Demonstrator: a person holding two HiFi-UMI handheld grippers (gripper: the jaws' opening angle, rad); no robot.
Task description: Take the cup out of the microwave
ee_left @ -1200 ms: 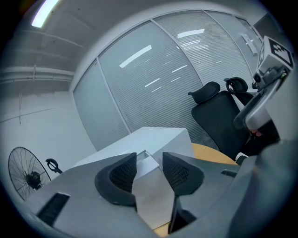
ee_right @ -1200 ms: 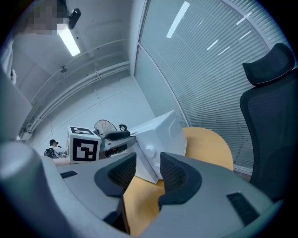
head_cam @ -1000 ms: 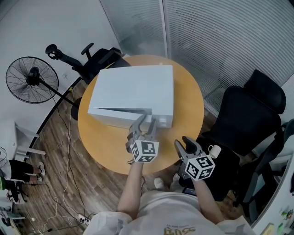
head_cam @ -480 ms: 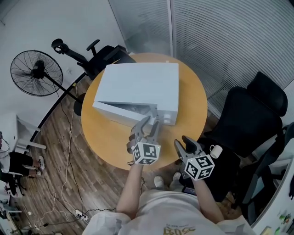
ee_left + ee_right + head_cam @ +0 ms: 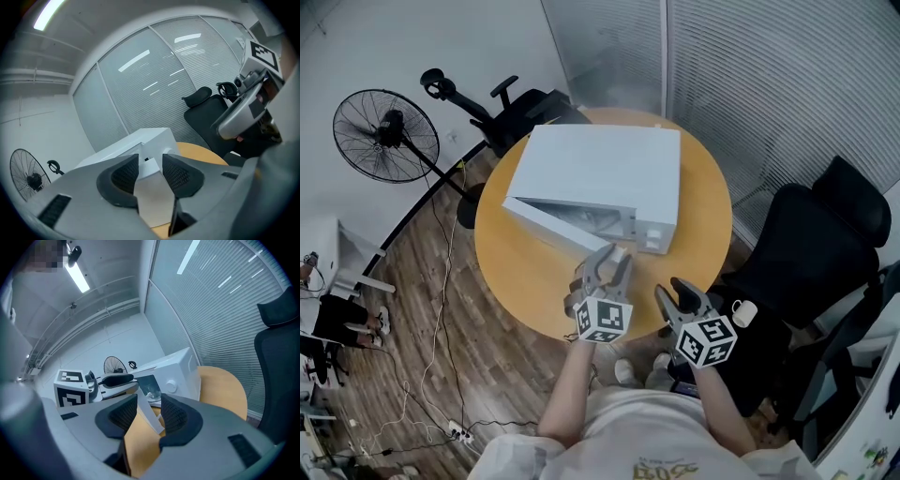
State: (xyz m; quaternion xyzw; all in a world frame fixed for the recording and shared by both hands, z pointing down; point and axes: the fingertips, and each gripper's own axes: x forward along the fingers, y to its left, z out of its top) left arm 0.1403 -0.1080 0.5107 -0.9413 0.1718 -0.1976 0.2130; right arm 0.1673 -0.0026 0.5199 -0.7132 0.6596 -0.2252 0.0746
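Two claws, one job each as I read it. Left claw (image 5: pixel 614 255) is clamped on the free edge of the microwave door (image 5: pixel 553 228); its jaws have just been closing with that edge between the pads, probably tightening the bite so the panel doesn't slip as it swings. Door stands part-open, hinged at its left end, free edge out over the bench (image 5: pixel 525 281) toward the person. Microwave (image 5: pixel 609 164) sits mid-bench, front facing the person. Right claw (image 5: pixel 669 286) is empty, jaws moderately apart, hanging just beside the left one at the near bench rim. That keeps it clear of the door's arc and aimed at the opening, likely so it can go in once there's room. Cup is inside the microwave: the right gripper view shows a pale, glassy shape (image 5: pixel 151 393) in the cavity past the door edge, too small to make out its form. Gap looks too narrow for a claw; door wants more swing first. Risk: right claw entering early clips the door edge.
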